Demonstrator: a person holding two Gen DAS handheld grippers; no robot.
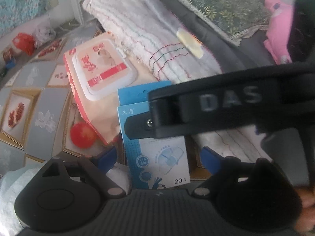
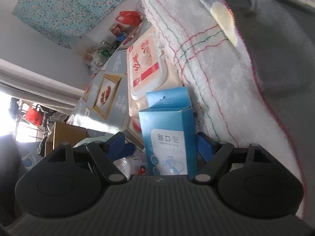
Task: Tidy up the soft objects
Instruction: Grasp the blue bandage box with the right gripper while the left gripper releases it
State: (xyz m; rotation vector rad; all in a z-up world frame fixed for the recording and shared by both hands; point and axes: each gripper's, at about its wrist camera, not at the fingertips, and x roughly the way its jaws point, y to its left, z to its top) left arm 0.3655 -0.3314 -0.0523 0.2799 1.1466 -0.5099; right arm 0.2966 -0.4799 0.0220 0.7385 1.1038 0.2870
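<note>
Landmark: blue box (image 2: 169, 129), upright on the patterned tablecloth (image 1: 39, 98). It stands between the spread fingers of the right gripper (image 2: 160, 146), pads clear of its sides. The left gripper (image 1: 157, 158) likewise stands apart around the box, gripping nothing. Wet-wipes pack (image 1: 98, 68) lies just behind the box; folded white towel (image 1: 157, 39) beside it. Only the left view shows the green cushion (image 1: 216, 7), pink cloth (image 1: 277, 29) and red ball (image 1: 83, 135). Only the right view shows the window (image 2: 11, 118).

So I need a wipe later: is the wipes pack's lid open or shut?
Shut. The white flip lid lies flat on the pink wipes pack, with no raised edge in either view.
</note>
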